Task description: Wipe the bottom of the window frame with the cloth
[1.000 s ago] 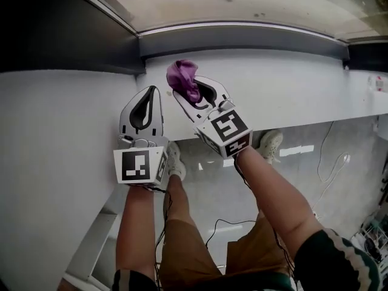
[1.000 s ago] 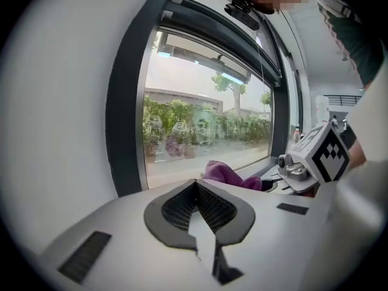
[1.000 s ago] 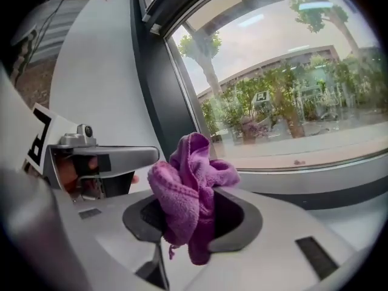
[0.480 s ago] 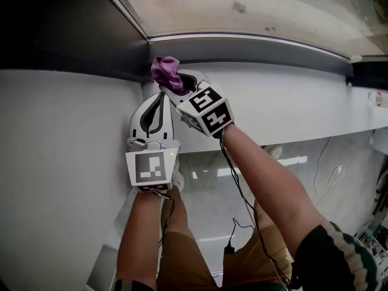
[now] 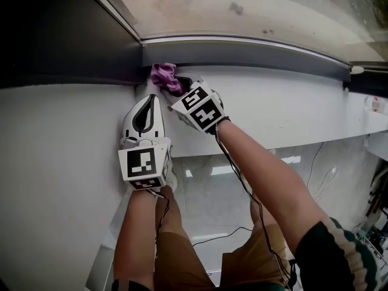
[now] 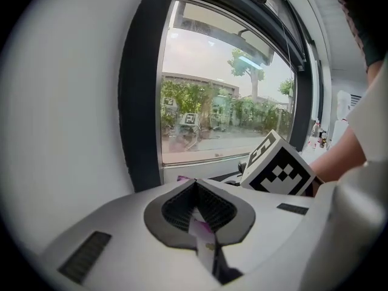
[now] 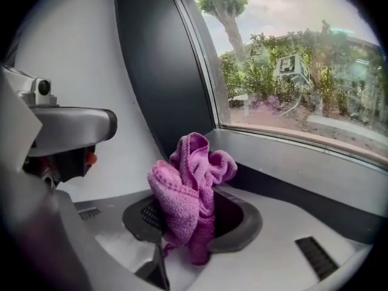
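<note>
Two grippers work at the left end of the window frame's (image 5: 242, 50) dark bottom rail, over the white sill (image 5: 291, 102); our left gripper (image 5: 151, 97) hangs just beside the right, jaws closed together on nothing; our right gripper (image 5: 176, 85) has its jaws clamped on the bunched purple cloth (image 5: 162, 76) — right at that rail's corner.

A white wall (image 5: 54, 162) meets a dark-framed window (image 6: 212, 102); daylight shows trees (image 6: 247, 65) and a building (image 6: 194, 80) outside. Below lie a white sill (image 5: 291, 108) and a glossy pale floor (image 5: 206, 193) with cables (image 5: 330, 174).
</note>
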